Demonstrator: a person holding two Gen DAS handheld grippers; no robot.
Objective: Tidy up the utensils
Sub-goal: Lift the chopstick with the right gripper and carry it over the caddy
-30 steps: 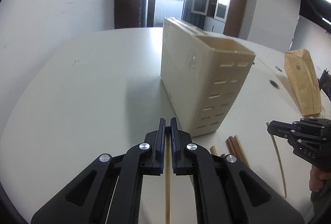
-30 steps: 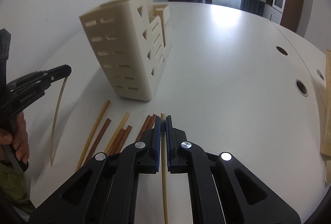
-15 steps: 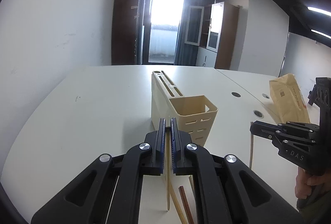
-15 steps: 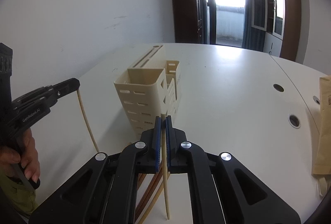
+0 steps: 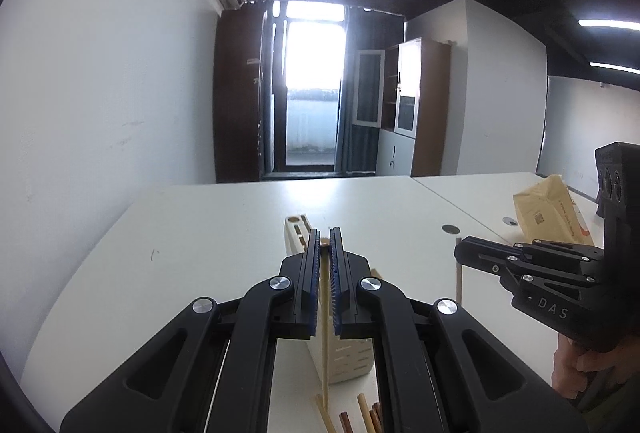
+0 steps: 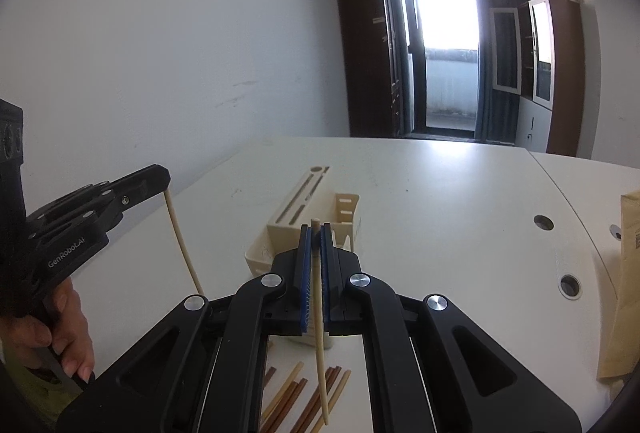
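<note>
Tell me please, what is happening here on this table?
A person holds a gripper in each hand, sorting chopsticks. The left gripper is shut on one pale chopstick, and the right gripper is shut on another pale chopstick. Both sticks hang above the white table. The cream utensil holder stands just ahead, and more chopsticks, light and dark, lie loose in front of it. Neither held stick is in the holder yet.
</note>
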